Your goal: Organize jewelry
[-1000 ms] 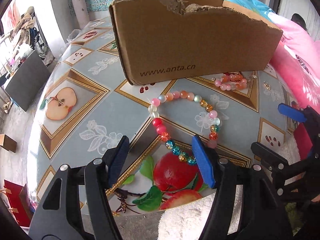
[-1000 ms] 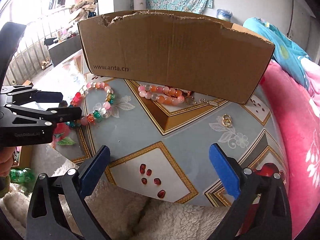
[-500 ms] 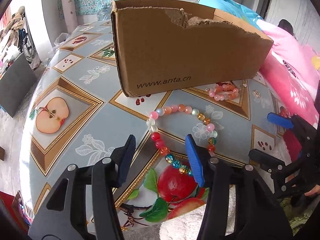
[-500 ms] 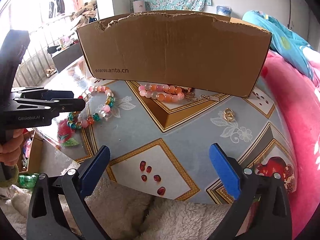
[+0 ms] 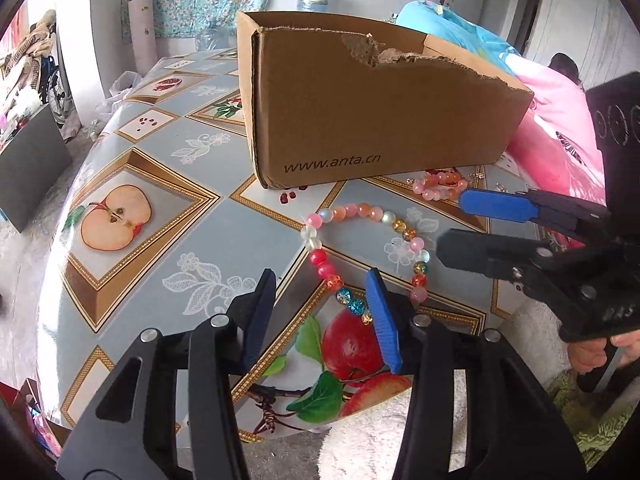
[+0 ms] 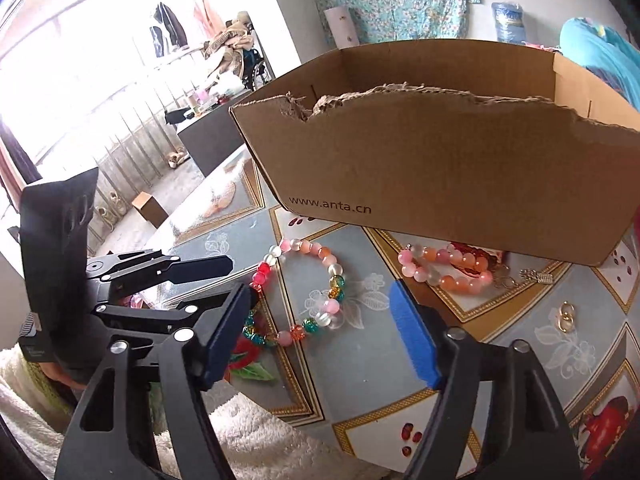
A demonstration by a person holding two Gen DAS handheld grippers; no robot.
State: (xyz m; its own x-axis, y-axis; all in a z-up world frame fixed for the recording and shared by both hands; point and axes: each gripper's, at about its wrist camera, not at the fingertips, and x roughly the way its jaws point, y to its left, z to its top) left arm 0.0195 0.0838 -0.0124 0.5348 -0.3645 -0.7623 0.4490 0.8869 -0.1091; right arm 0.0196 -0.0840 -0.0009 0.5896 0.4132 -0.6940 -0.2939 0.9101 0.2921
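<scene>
Hovering both grippers, left and right, jaws narrowing yet gripping nothing; multicoloured bracelet at twelve o'clock, peach bracelet and gold rings lying outside cardboard box.

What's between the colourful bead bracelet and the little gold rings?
The pink-and-orange bracelet lies between the colourful bracelet and the gold rings, shown best in the right wrist view.

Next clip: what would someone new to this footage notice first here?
Probably the torn cardboard box standing mid-table, with a multicoloured bead bracelet lying just in front of it and a peach-pink bracelet at the box's base. Both tools, left and right, hang open over the multicoloured bracelet, their jaws just closing, nothing gripped.
</scene>
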